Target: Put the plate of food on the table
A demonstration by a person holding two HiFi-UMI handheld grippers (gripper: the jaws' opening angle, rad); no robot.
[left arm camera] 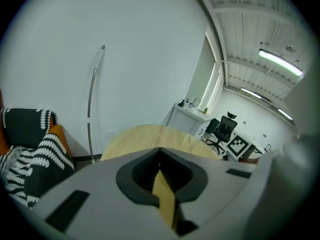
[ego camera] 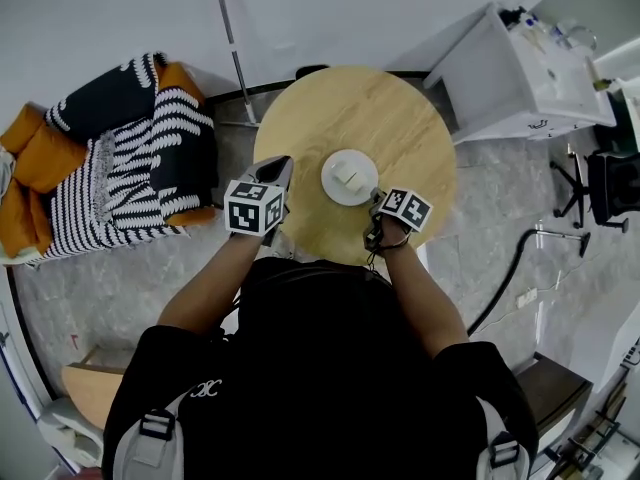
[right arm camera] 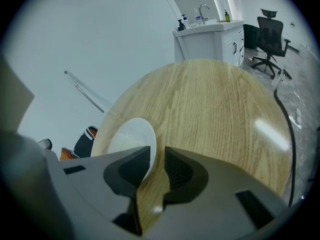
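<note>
— Around the table (ego camera: 310, 118), what do you have?

— I see an orange sofa (ego camera: 40, 158) under a black-and-white striped throw (ego camera: 150, 158) off to the left. A thin metal pole (ego camera: 232, 43) stands by the wall behind. At the far right is a white sink cabinet (ego camera: 520, 73), with an office chair (ego camera: 612, 190) beyond it. A black hose (ego camera: 505, 278) curls over the floor on the right. All of it stands apart from the tabletop.

— And the plate?

— I have the plate (ego camera: 335, 190) flat on the wood, near the middle and a little toward my side. A pale piece of food (ego camera: 347, 174) sits on it.

— Jaws?

— My right gripper (right arm camera: 157, 151) is at the plate's near rim, jaws narrowly apart. In the right gripper view the rim runs into the gap and lies against the left-hand pad, with wood showing between it and the other pad. My left gripper (left arm camera: 159, 150) hangs over the table's left side, tips pressed together on nothing.
</note>
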